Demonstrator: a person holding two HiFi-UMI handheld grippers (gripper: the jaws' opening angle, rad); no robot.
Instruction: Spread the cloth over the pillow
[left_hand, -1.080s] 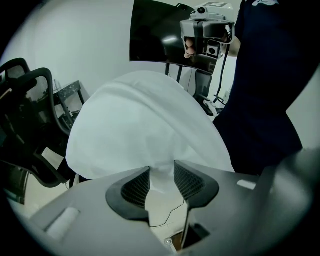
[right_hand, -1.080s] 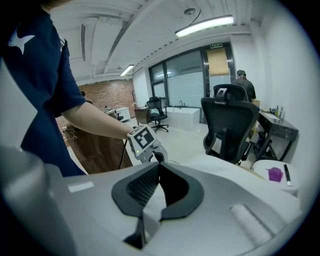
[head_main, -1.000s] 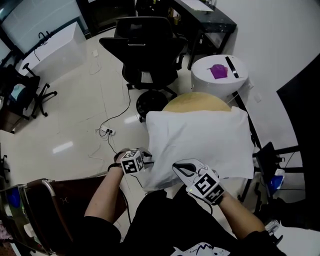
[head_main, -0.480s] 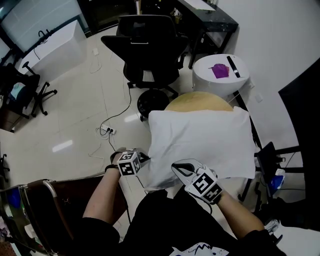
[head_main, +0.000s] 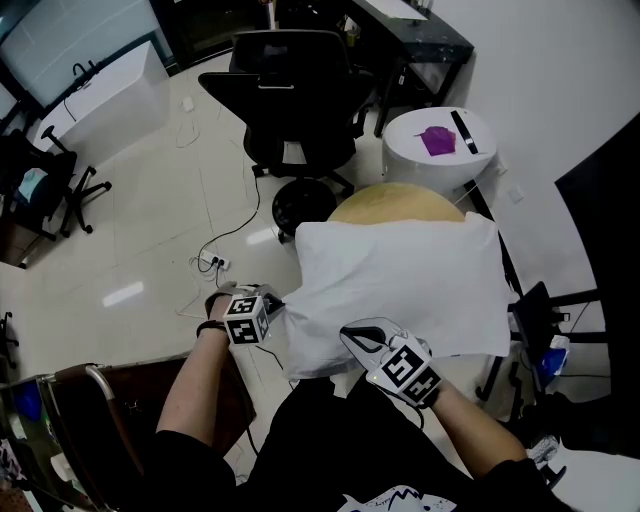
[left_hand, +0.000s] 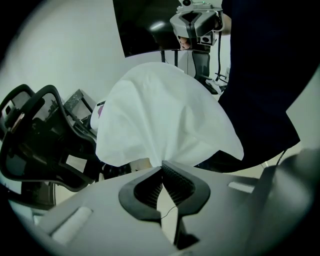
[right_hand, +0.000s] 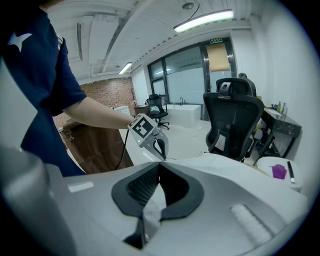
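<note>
A white cloth (head_main: 400, 285) lies draped over the pillow on a round tan table (head_main: 392, 204); the pillow itself is hidden beneath it. My left gripper (head_main: 274, 306) is shut on the cloth's near left corner, which it holds pulled out past the table's left side. In the left gripper view the cloth (left_hand: 160, 115) fans out from the closed jaws (left_hand: 162, 166). My right gripper (head_main: 352, 334) is shut on the cloth's near edge, by the person's body. In the right gripper view the cloth (right_hand: 225, 165) runs away from the jaws (right_hand: 159, 164) toward the left gripper (right_hand: 159, 148).
A black office chair (head_main: 300, 90) stands beyond the table. A white round stand (head_main: 440, 140) with a purple thing and a black pen sits at the back right. Cables (head_main: 215, 262) lie on the floor at left. A brown chair (head_main: 120, 400) is near left.
My left gripper has shut on the cloth's left corner and moved left, drawing that corner outward. The right gripper has stayed shut in nearly the same place.
</note>
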